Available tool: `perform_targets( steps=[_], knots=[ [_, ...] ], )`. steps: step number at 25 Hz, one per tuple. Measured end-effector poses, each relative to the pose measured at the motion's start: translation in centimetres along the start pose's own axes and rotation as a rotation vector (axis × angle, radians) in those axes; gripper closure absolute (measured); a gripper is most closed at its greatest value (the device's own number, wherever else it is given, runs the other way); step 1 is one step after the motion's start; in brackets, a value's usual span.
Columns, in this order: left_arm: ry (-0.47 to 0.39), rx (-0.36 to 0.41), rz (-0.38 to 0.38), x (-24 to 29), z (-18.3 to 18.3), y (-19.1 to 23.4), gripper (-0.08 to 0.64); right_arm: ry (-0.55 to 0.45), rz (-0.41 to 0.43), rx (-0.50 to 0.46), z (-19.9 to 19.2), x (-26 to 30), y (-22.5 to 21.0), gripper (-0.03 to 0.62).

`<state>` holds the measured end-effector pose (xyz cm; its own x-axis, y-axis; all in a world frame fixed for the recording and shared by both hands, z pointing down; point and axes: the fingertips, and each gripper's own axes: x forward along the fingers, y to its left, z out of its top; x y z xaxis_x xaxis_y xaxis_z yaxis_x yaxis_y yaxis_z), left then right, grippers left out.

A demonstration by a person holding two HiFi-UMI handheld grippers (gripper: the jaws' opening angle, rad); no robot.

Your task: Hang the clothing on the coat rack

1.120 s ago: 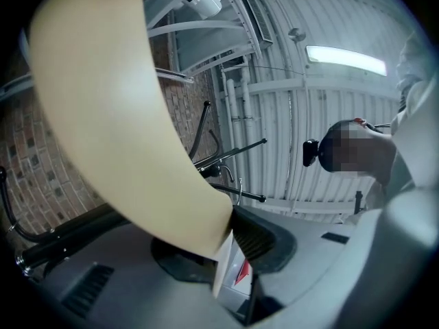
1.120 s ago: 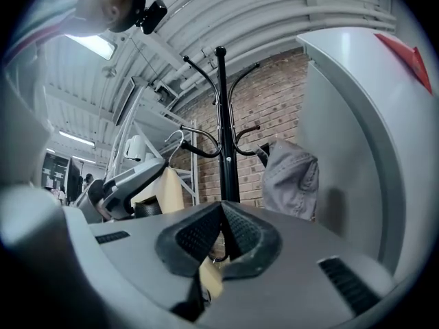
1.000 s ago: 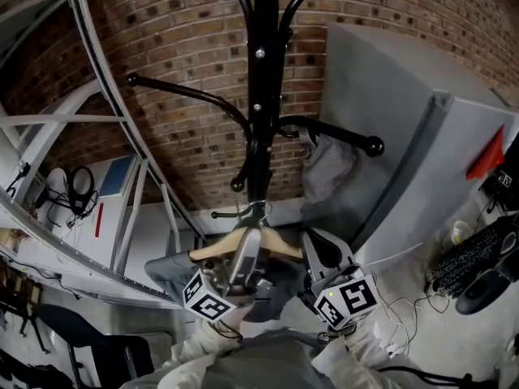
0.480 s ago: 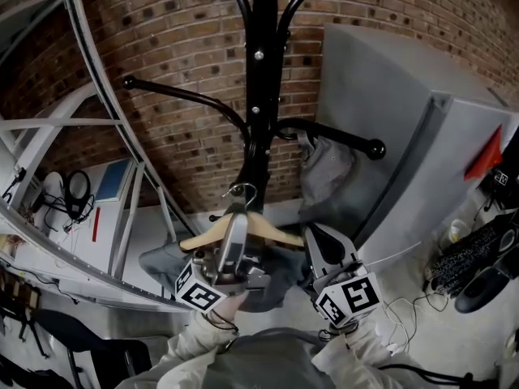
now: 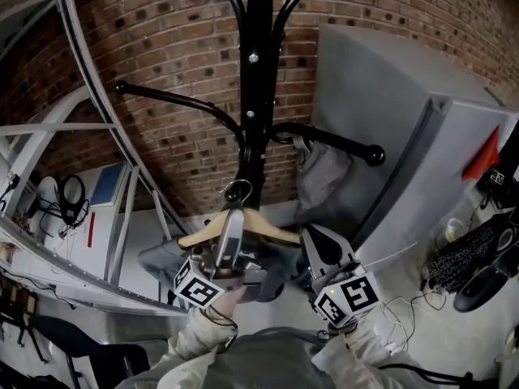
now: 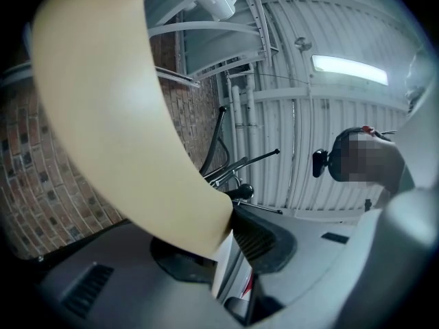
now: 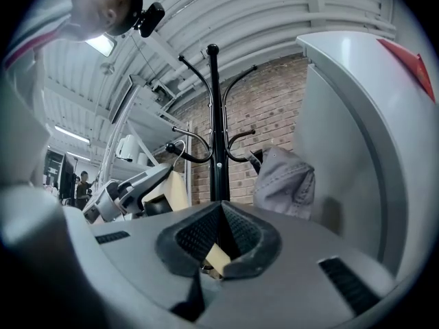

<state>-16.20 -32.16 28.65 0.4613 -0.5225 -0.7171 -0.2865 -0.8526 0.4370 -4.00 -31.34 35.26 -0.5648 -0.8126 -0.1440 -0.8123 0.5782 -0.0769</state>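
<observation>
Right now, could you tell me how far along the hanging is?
Done: one grey garment hangs on the rack. In hand: the left gripper and right gripper hold a wooden hanger with a second garment. Remaining: seating its hook, now at a low peg.

Head and right gripper views share the coat rack (image 5: 258,71).

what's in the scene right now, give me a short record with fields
left gripper: shut on the wooden hanger near its neck
right gripper: shut on the hanger's right end, it seems
hanger load: grey garment draped below
hook: close to the coat rack pole, not visibly hooked on
on rack: another grey cloth on the right peg
backdrop: brick wall
</observation>
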Motion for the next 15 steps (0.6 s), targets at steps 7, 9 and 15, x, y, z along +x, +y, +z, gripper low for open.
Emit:
perform_targets(
  steps=[7, 9, 15],
  knots=[
    [-0.003, 0.002, 0.022, 0.0, 0.1, 1.9, 0.466, 0.011, -0.010, 0.016, -0.6, 0.5, -0.6, 0.569],
    [-0.001, -0.003, 0.031, 0.0, 0.0, 2.4, 0.466, 0.015, -0.011, 0.022, -0.7, 0.7, -0.8, 0.568],
    [0.002, -0.021, 0.055, -0.4, -0.6, 3.7, 0.466, 0.019, -0.010, 0.013, -1.1, 1.0, -1.0, 0.568]
  ],
)
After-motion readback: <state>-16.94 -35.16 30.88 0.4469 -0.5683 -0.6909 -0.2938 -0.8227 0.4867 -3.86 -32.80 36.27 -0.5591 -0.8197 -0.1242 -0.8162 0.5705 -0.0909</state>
